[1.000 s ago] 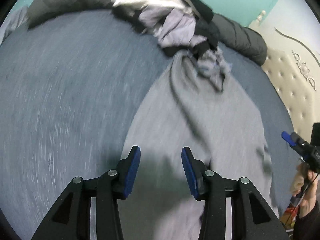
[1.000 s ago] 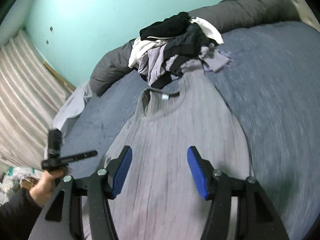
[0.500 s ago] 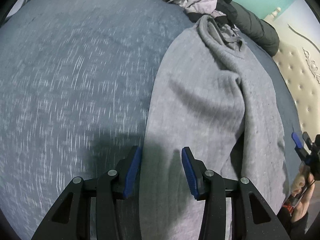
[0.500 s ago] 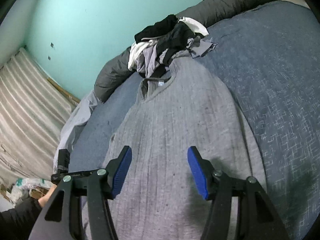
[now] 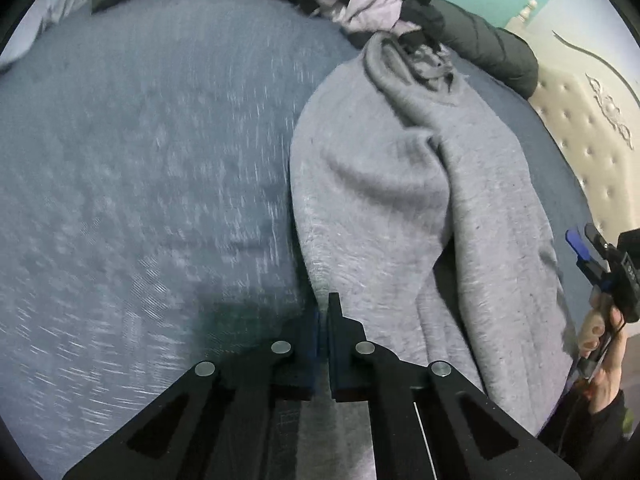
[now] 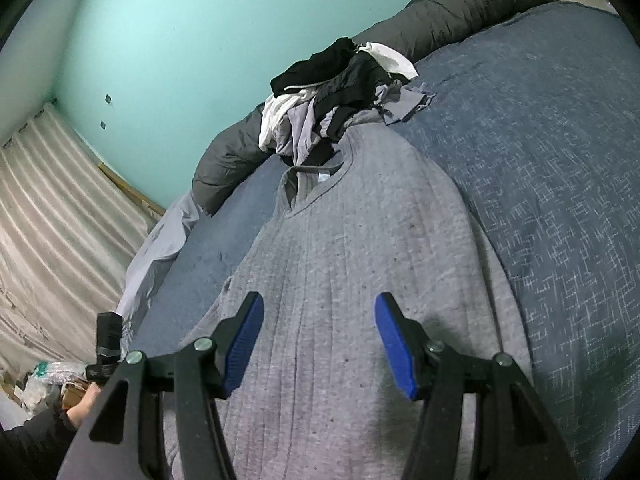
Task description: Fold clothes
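Since half a second ago our left gripper (image 5: 323, 322) has pinched the sweater (image 5: 400, 200) edge, right gripper (image 6: 318, 344) wide above it; we judge a thin bite could slip.

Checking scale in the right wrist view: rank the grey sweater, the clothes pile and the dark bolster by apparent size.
1. grey sweater, by far, though nearest the camera.
2. dark bolster and clothes pile: unsure; the bolster is partly hidden.
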`<state>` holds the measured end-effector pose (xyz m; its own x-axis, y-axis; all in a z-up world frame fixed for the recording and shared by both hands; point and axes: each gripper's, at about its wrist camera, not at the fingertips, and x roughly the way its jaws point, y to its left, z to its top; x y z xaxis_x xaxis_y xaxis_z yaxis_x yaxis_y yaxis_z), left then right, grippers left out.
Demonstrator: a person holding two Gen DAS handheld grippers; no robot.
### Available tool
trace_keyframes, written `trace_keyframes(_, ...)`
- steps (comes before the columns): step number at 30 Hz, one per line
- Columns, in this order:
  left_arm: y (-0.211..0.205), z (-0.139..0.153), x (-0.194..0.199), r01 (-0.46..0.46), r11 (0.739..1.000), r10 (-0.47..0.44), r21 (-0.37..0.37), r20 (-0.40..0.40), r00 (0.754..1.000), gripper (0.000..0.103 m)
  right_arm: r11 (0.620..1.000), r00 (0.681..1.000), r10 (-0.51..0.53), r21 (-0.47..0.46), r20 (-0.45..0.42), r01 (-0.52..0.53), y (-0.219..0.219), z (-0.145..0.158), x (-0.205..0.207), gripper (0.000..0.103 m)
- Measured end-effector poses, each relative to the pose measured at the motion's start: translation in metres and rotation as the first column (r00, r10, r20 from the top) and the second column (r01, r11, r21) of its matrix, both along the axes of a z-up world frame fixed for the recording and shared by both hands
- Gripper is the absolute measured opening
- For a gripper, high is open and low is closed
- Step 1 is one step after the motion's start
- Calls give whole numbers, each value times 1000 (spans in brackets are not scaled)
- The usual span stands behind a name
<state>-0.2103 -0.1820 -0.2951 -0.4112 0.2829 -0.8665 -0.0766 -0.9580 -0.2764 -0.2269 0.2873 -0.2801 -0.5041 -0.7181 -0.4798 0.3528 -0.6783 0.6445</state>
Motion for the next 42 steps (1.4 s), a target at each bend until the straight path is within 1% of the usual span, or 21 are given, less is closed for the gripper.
trace_keyframes(2,-13,17,-4,-20,999,19,-38,-24,1000,3,1000,1000,-6,-8,-4,6,2,1,0,59)
trace_keyframes(5,-47,41,-13,-90,992,85,-94,-57,995,3,1000,1000,-15,-15,-5,15,5,2,0,59)
trace_keyframes(9,-77,60,-30,-187,965,175,-182,-81,981,3,1000,1000,-21,-19,-5,21,7,3,-1,59)
trace_keyframes(11,-82,61,-38,-216,953,203,-213,-80,976,3,1000,1000,-23,-21,-1,23,7,2,-2,59)
trace_keyframes(13,-81,51,-45,-216,942,208,-257,-58,976,6,1000,1000,-22,-19,1,22,6,1,-2,59)
trace_keyframes(14,-82,47,-46,-219,941,214,-257,-45,976,6,1000,1000,-21,-18,1,21,6,1,-2,59)
trace_keyframes(16,-85,40,-42,-231,948,231,-220,-28,973,6,1000,1000,-20,-15,1,20,6,1,-2,59)
trace_keyframes(17,-87,38,-37,-238,949,237,-208,-27,971,8,1000,1000,-21,-15,3,21,6,0,-3,59)
trace_keyframes(18,-89,35,-33,-242,949,242,-204,-27,970,15,1000,1000,-23,-17,5,23,7,0,-4,59)
trace_keyframes(19,-91,32,-27,-248,949,248,-193,-26,968,20,1000,1000,-24,-19,6,25,7,-1,-4,59)
trace_keyframes(21,-97,24,-12,-265,953,266,-147,-13,964,34,1000,1000,-23,-19,9,24,6,-1,-5,59)
trace_keyframes(22,-101,19,-4,-273,954,275,-122,-4,961,37,1000,1000,-22,-18,9,22,5,-2,-5,59)
trace_keyframes(25,-106,2,12,-287,957,289,-51,32,957,38,1000,1000,-12,-12,4,12,2,-1,-3,59)
trace_keyframes(28,-98,-14,28,-291,956,289,23,70,955,46,1000,1000,-7,-6,-2,7,-2,0,-1,59)
trace_keyframes(30,-88,-22,30,-278,960,275,36,77,958,49,1000,1000,-6,-8,1,6,-3,-1,-1,59)
trace_keyframes(34,-83,-41,23,-279,959,272,52,108,956,48,1000,1000,-2,-3,1,2,-4,-1,0,59)
trace_keyframes(35,-81,-41,22,-268,962,262,45,106,959,40,1000,1000,-1,-2,0,1,-5,-1,0,59)
trace_keyframes(36,-79,-41,21,-257,966,252,39,103,962,20,1000,1000,-2,-1,-1,2,-4,-1,0,59)
trace_keyframes(37,-77,-41,20,-246,969,241,32,101,965,13,1000,1000,-3,0,-3,3,-4,-1,0,59)
trace_keyframes(39,-78,-36,19,-231,973,229,10,93,969,10,1000,1000,-5,-5,-1,5,-3,-1,-1,59)
trace_keyframes(42,-99,-16,20,-234,971,237,-53,69,969,9,1000,1000,-6,-3,3,6,-2,-2,-2,59)
